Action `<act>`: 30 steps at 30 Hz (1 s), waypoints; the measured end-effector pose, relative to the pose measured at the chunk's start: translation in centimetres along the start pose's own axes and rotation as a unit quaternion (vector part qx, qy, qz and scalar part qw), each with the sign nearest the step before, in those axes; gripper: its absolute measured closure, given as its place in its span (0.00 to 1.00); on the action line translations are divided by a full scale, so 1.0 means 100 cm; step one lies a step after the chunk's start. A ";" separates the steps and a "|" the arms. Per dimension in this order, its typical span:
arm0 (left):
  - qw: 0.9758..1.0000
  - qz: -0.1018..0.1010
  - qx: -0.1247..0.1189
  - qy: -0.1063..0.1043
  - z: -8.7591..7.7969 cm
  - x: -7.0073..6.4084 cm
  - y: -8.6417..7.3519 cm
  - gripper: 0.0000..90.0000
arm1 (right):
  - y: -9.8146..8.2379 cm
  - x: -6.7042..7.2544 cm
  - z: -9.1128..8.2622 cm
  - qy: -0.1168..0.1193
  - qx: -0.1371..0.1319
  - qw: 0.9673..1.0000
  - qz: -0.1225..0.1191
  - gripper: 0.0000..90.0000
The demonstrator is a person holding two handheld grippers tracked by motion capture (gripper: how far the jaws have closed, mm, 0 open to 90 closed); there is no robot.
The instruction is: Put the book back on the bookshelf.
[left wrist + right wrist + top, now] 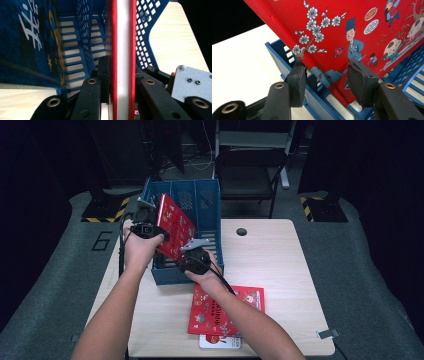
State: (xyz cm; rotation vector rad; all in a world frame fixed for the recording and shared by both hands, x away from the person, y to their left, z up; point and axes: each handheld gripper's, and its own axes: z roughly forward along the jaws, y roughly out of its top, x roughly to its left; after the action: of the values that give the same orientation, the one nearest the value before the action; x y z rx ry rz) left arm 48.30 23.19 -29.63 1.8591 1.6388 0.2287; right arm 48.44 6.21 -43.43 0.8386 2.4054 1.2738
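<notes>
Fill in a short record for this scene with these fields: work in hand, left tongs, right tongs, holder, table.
work in hand: red book going into the blue file holder
left tongs: shut on the red book's edge
right tongs: pads either side of its lower corner, grip unclear
holder: a blue book stands inside
table: another red book lies flat near the front

Pale wooden table top (280,270) with a round cable hole (241,231) at twelve o'clock. Beyond, black folding chair (250,172) on grey carpeted floor (360,270). Yellow-black hazard-striped bases (105,212) at ten and two o'clock. Dim, dark surroundings.
</notes>
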 end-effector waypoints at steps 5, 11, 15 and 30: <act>1.000 0.003 0.003 0.000 0.003 -0.002 0.000 0.87 | 0.000 0.001 0.000 -0.004 -0.005 1.000 -0.006 0.55; 1.000 0.006 0.006 0.003 0.009 -0.003 -0.002 0.87 | 0.001 0.003 -0.001 0.002 -0.005 1.000 -0.004 0.55; 1.000 -0.001 0.006 0.002 0.011 -0.001 -0.003 0.87 | 0.001 0.004 -0.001 0.001 -0.004 1.000 -0.007 0.55; 1.000 0.003 0.014 -0.001 0.020 0.001 -0.005 0.86 | 0.001 0.004 0.001 0.002 -0.007 1.000 -0.005 0.56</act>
State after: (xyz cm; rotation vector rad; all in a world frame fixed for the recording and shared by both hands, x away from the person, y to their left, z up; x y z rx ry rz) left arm 48.93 22.61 -31.52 1.8843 1.6436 0.2081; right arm 48.18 6.58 -43.44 0.8188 2.3992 1.2875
